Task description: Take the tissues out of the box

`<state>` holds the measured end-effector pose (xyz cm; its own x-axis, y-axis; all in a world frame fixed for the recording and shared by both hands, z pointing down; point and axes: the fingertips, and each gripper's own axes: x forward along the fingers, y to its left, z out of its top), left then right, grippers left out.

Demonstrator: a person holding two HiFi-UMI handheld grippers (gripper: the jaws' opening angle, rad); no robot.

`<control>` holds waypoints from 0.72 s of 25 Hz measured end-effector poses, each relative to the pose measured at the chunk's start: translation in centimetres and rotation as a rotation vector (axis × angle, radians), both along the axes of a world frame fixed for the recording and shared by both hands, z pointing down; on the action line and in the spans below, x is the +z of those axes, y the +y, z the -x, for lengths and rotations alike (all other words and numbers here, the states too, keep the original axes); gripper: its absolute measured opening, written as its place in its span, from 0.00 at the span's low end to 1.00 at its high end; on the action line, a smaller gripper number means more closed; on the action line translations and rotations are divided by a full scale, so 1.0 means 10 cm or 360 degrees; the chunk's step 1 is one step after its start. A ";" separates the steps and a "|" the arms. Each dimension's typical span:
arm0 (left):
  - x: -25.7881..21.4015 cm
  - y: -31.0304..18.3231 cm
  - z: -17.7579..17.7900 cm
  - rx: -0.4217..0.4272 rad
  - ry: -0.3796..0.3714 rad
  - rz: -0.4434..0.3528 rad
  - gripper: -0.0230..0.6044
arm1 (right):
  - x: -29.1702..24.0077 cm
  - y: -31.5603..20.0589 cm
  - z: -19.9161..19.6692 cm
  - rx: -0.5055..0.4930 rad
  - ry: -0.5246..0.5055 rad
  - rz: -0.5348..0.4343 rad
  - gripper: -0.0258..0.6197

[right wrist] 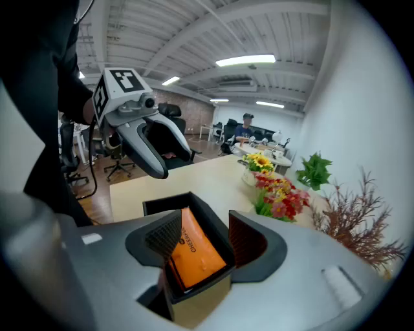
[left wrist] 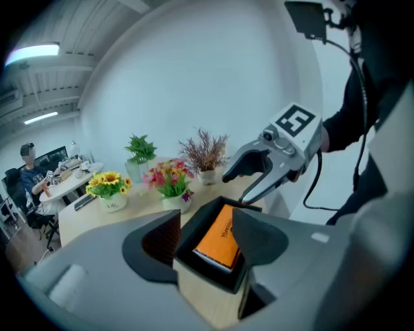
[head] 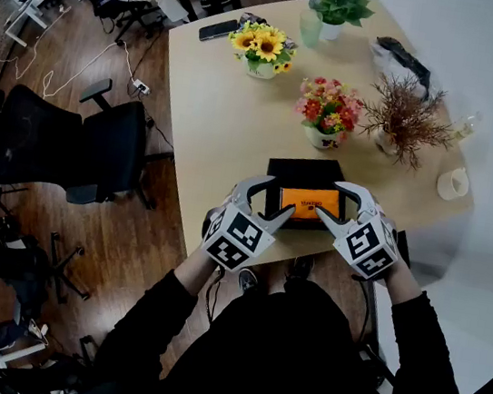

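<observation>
A black open box (head: 303, 165) sits by the near edge of the beige table (head: 212, 122), with an orange tissue pack (head: 308, 201) lying flat inside. My left gripper (head: 281, 195) hangs at the box's near-left corner and my right gripper (head: 327, 199) at its near-right corner, both with jaws apart. In the left gripper view the left gripper (left wrist: 207, 242) frames the box (left wrist: 194, 223) and pack (left wrist: 223, 242), with the right gripper (left wrist: 234, 189) beyond. In the right gripper view the right gripper (right wrist: 204, 242) straddles the box (right wrist: 165, 203) and pack (right wrist: 197, 258); the left gripper (right wrist: 173, 166) hovers behind. No pad visibly presses anything.
On the table behind the box stand a red flower pot (head: 329, 107), sunflowers (head: 265, 49), a dried brown plant (head: 405, 119) and a green plant (head: 335, 3). A phone (head: 218, 29) lies at the far left edge. A black office chair (head: 71, 142) stands left of the table.
</observation>
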<state>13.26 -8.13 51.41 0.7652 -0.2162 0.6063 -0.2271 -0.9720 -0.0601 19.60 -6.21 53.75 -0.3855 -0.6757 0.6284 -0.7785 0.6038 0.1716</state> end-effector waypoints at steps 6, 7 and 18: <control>0.98 0.13 -0.24 0.0245 -0.0536 0.0156 0.56 | 0.67 0.05 -0.01 -0.0300 0.0261 0.0417 0.52; 1.07 0.14 -0.26 0.0256 -0.0590 0.0172 0.56 | 0.75 0.07 0.00 -0.0339 0.0300 0.0489 0.54; 1.37 0.18 -0.38 0.0289 -0.0847 0.0275 0.56 | 1.11 0.09 0.07 -0.0475 0.0465 0.0821 0.59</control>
